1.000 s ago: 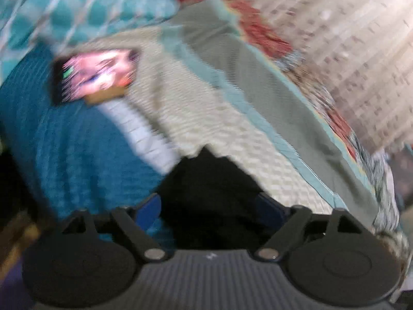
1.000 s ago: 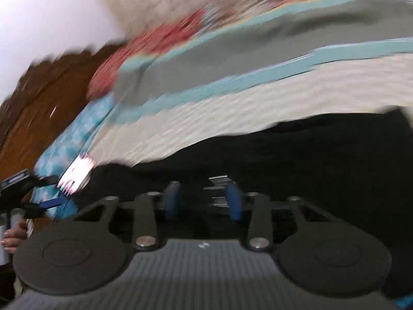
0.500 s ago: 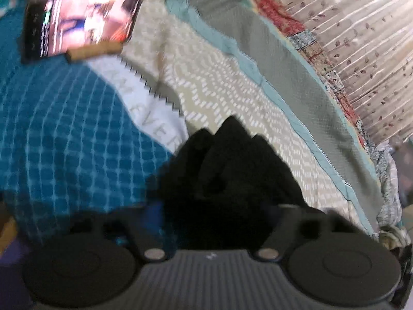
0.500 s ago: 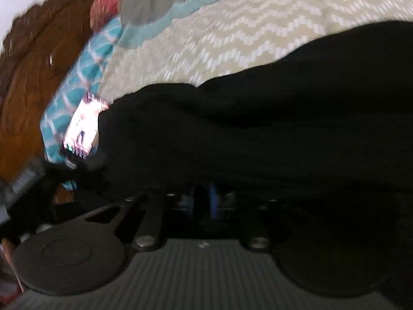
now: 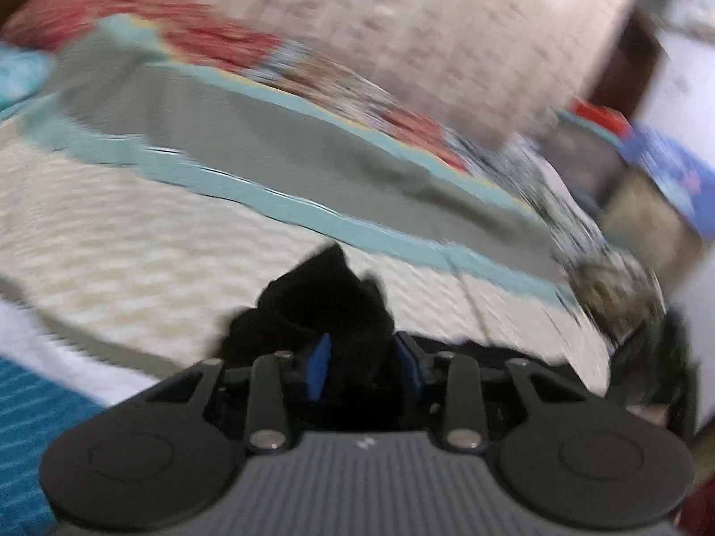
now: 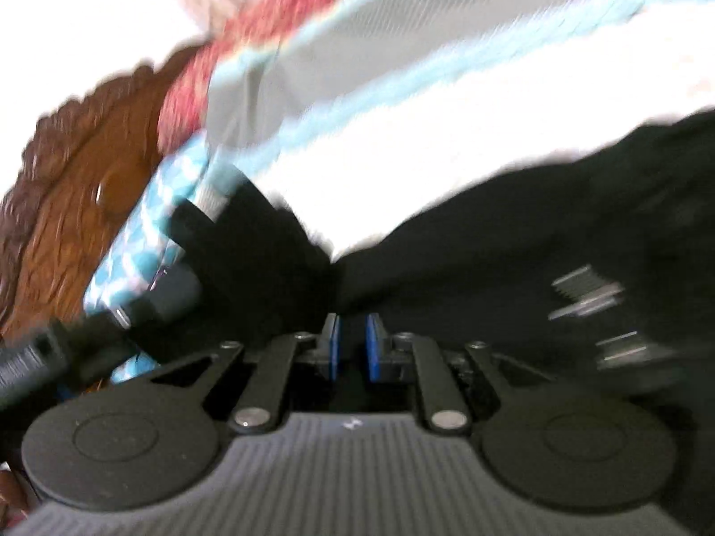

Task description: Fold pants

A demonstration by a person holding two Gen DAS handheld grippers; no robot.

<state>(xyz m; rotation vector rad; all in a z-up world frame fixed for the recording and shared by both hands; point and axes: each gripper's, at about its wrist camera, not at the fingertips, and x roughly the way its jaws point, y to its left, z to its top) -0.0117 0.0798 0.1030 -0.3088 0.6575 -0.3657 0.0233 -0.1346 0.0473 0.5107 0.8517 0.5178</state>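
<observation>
Left gripper [image 5: 363, 368] just closed on bunched pants [image 5: 321, 299]; right gripper [image 6: 353, 346] nearly shut, grip unclear — lift evenly, keep fabric taut.

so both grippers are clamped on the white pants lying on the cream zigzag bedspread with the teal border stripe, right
Not quite: the pants are black, not white. The left wrist view shows black cloth bunched between the blue pads of the left gripper, whose jaws have just been closing. In the right wrist view the right gripper sits against the same black fabric. The cream zigzag bedspread with its teal border stripe is as you say.
</observation>
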